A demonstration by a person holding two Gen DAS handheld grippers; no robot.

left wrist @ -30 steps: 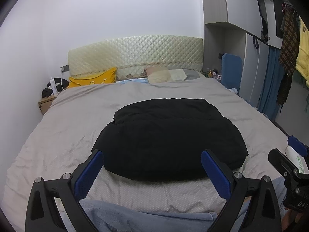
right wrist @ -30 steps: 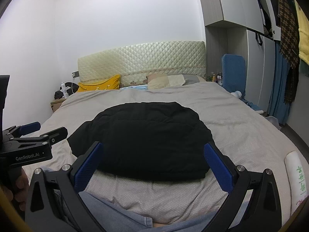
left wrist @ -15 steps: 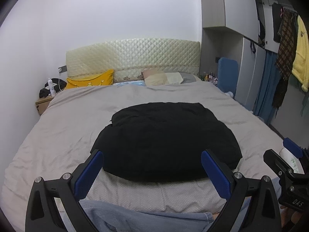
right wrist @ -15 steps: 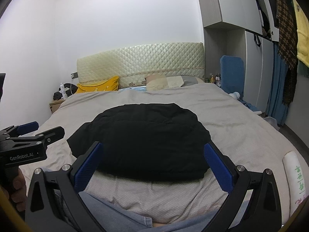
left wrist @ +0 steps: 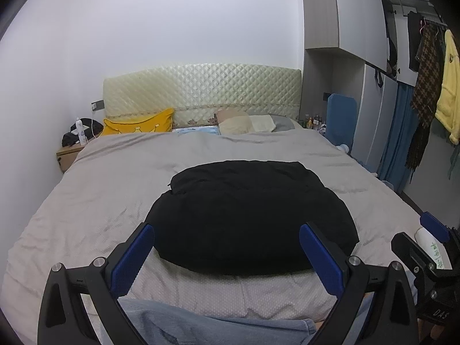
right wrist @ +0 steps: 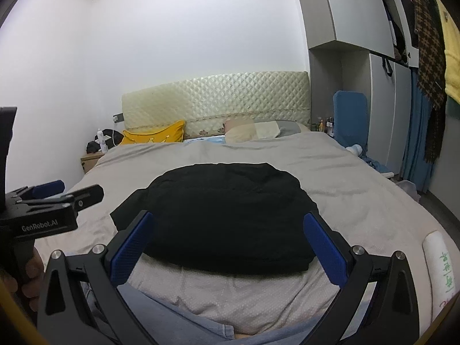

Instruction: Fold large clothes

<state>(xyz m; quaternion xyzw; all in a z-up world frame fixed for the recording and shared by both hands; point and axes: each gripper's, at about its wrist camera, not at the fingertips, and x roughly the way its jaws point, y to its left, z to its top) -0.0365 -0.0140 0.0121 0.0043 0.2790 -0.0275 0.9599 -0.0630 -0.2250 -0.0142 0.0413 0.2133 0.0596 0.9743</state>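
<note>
**Sam:** Left wrist view first. How many grippers can you count?

**Mia:** Two. The left gripper (left wrist: 227, 254) is closest, at the bottom, with two blue pads (left wrist: 132, 258) spread wide apart and nothing between them. The right gripper (left wrist: 425, 244) pokes in at the right edge.

**Sam:** And in the right wrist view?

**Mia:** The right gripper (right wrist: 230, 244) is up close there. Its jaws are spread wide too, and they hold nothing. The left gripper (right wrist: 54, 198) shows at the left side, with a hand under it.

**Sam:** What is just past the pads?

**Mia:** One strip of light blue cloth (left wrist: 212, 327) at the very bottom. Then the bed (left wrist: 86, 201) with its gray cover. One white roll with green writing (right wrist: 441, 261) lies near the right edge of the bed.

**Sam:** Where is the thing to fold?

**Mia:** One black jacket (left wrist: 247, 215) lies in the middle of the bed, just beyond both grippers and not touching them. It looks puffy and thick, in a rounded, folded-over heap. A bit of it sticks out at the left (right wrist: 126, 210).

**Sam:** And far away?

**Mia:** One yellow pillow (left wrist: 141, 125), a little pile of pale pillows (left wrist: 244, 122), one quilted headboard (left wrist: 201, 92), and one small wooden table (left wrist: 67, 155). Clothes hang (left wrist: 428, 86) on the right.
</note>
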